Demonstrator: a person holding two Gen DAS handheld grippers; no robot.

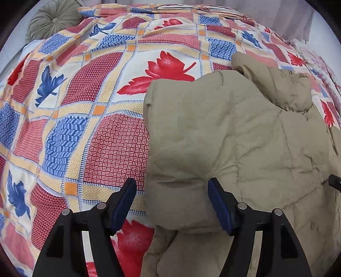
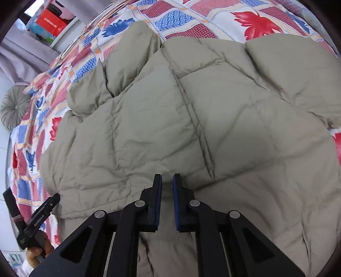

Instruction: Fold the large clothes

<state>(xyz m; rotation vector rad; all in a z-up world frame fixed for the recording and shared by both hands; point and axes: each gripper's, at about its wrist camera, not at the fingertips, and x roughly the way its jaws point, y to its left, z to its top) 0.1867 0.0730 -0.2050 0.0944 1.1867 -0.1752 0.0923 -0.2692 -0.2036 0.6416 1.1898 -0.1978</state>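
Note:
A beige quilted puffer jacket (image 1: 223, 136) lies on the patterned bedspread (image 1: 89, 89). My left gripper (image 1: 172, 187) is open, its jaws wide apart over the jacket's left folded edge, with the left finger above the bedspread and the right finger above the jacket. In the right wrist view the jacket (image 2: 191, 119) fills most of the frame. My right gripper (image 2: 167, 181) hovers over the jacket's near part with its pads a narrow gap apart and nothing between them. The left gripper's body (image 2: 38, 215) and the hand holding it show at the lower left.
A round grey-green cushion (image 1: 53, 20) sits at the bed's far left corner; it also shows in the right wrist view (image 2: 15, 106). A shelf with a red box (image 2: 51, 21) stands beyond the bed. A grey curtain (image 2: 23, 55) hangs beside it.

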